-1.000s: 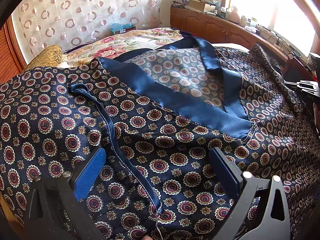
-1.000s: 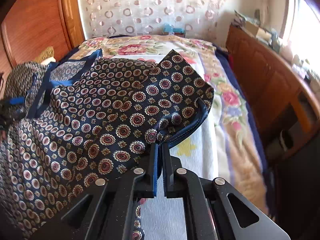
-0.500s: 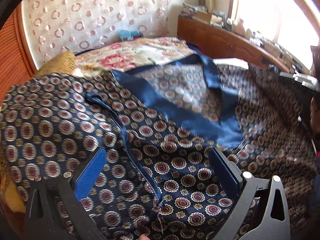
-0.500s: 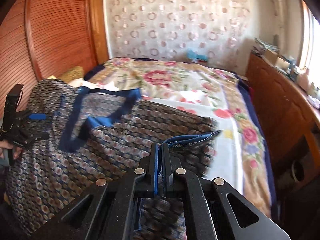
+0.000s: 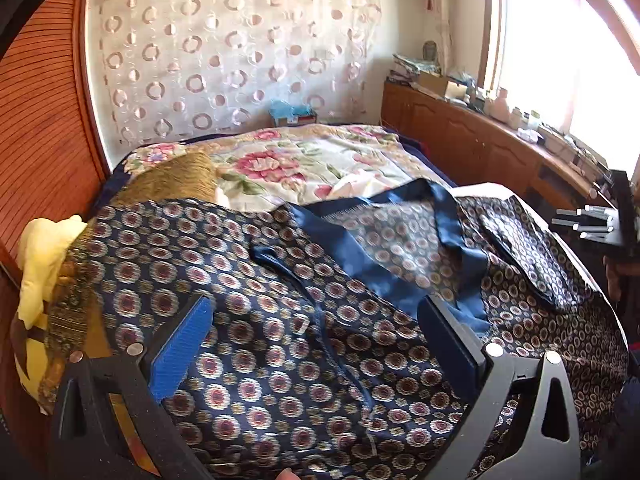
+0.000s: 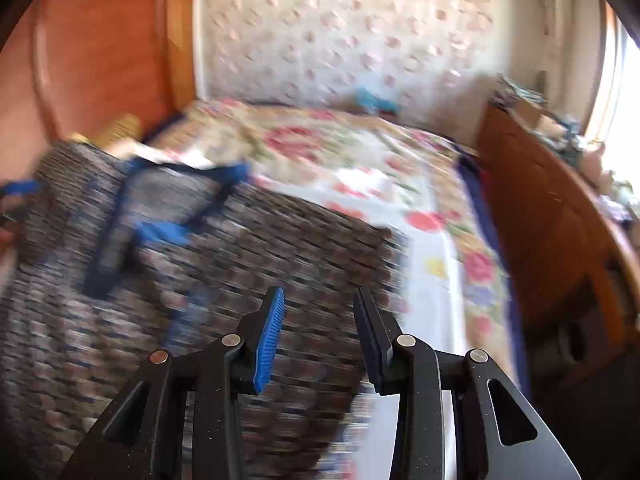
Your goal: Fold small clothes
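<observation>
Both hand-held grippers stand released. Left hand-held gripper (image 5: 316,344) has its fingers spread wide, one either side of the patterned garment (image 5: 280,320), with cloth lying between and under them but not pinched. It points forward and slightly down over the garment. Right hand-held gripper (image 6: 318,328) also has its fingers parted, with nothing between them; it hovers above the garment's near right edge, angled down towards the bed. That view is smeared by motion blur, so whether the fingers touch the cloth cannot be told.

Spread across the bed, the garment is dark navy with round medallion prints and a plain blue satin collar band (image 5: 360,256) ahead of the left fingers. A thin blue tie (image 5: 320,312) runs from beyond the fingers back between them.

Beyond the garment lies a floral bedspread (image 5: 304,164). Ahead and left of the left hand-held gripper sits a golden cushion (image 5: 176,180), with a yellow cloth (image 5: 44,256) further left. To the right runs a wooden cabinet (image 5: 460,132).
</observation>
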Tool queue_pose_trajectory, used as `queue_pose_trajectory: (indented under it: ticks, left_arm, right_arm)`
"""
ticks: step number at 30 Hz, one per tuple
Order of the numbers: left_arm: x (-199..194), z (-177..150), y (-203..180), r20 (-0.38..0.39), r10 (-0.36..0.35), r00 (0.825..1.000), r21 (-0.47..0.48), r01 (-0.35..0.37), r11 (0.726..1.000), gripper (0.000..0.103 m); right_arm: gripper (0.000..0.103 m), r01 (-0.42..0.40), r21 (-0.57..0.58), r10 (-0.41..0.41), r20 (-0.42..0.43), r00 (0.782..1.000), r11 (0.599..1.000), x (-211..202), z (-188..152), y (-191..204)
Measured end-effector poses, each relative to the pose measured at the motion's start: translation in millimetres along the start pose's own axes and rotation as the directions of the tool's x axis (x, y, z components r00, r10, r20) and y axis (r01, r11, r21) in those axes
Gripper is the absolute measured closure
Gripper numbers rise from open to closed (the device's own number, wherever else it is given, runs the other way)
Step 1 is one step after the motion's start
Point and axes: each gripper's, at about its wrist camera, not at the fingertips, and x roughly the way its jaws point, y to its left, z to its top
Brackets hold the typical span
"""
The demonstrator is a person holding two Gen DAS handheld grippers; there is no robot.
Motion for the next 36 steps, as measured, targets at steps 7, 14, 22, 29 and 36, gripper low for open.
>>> queue_pose_trajectory:
  ticks: [7, 14, 22, 29, 36]
  left_arm:
    - [-9, 0, 31, 0.022, 0.067, 0.998, -0.041, -0.066, 0.997, 0.000]
    - [-10, -1, 56, 0.029, 0.119, 0.992, -0.076, -0.116, 0.990, 0.000]
    - [-10, 0, 73, 0.041, 0.159, 0.986, -0.109, -0.154, 0.982, 0.000]
    - [-4, 2, 87, 0.028, 0.179, 0.983, -0.123, -0.174, 0.977, 0.000]
    - [4, 5, 103, 0.002, 0.197, 0.980, -0.125, -0.196, 0.973, 0.000]
  right_arm:
    - [0.065, -0.005, 0.128, 0.021, -0.126, 0.992, 0.992, 50, -5, -33]
    - [0.083, -0.038, 0.119, 0.051, -0.108, 0.993, 0.992, 53, -1, -39]
    - [0.101, -0.039, 0.092, 0.045, -0.060, 0.997, 0.995, 43, -6, -49]
    - [0.101, -0.063, 0.131, 0.071, -0.056, 0.996, 0.989, 44, -9, -54]
    - [0.068, -0.039, 0.131, 0.046, -0.053, 0.998, 0.991, 52, 0, -58]
